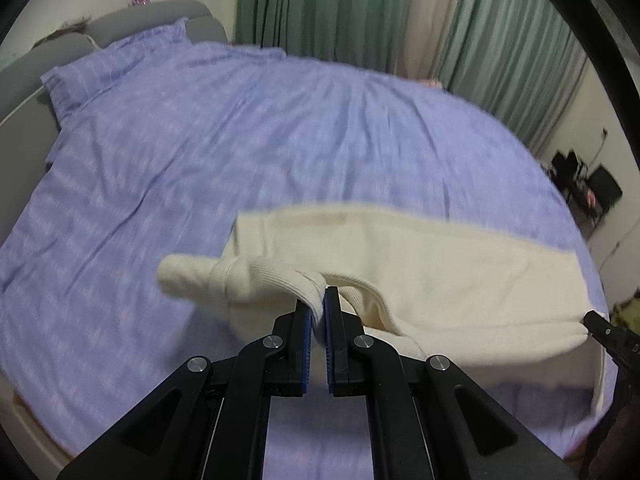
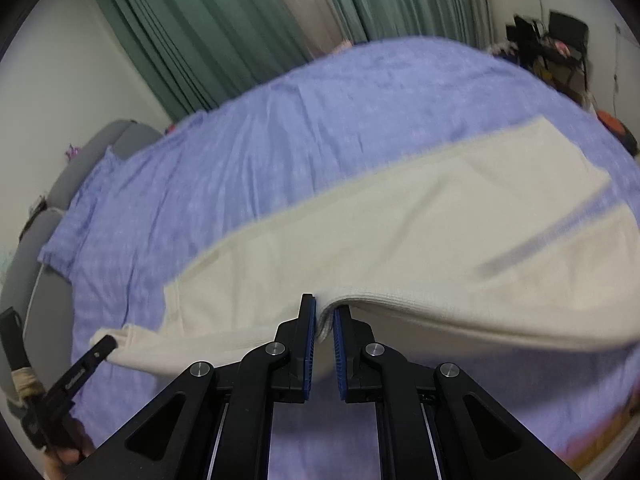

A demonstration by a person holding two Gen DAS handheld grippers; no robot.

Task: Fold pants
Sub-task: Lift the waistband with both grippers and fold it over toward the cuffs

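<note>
Left wrist view: my left gripper (image 1: 319, 304) is clamped on the ribbed waistband of the cream pants (image 1: 420, 264), the knit bunched between its blue pads (image 1: 307, 332). The fabric rises from the jaws and spreads ahead and to the right of the tool over the lilac bedsheet (image 1: 180, 160), which blurs with motion. At the far right edge the tip of my right gripper (image 1: 590, 322) meets the garment's other corner.

Right wrist view: my right gripper (image 2: 325, 312) pinches a thick edge of the pants (image 2: 400, 216), which appears to be several layers. The legs run forward and right of the tool across the bedsheet (image 2: 240, 160); a lilac strip shows between them near the hems. My left gripper (image 2: 102, 346) shows at lower left, holding the opposite corner.

I judge the garment to be in mid-carry, stretched between both tools. Risks from here:
- Only the near tips of the pads hold cloth, so a sharp pull could strip the knit out.
- Uneven travel of the two tools would skew the fold line.
- The dragged legs could wrinkle the loose sheet and misalign.
</note>
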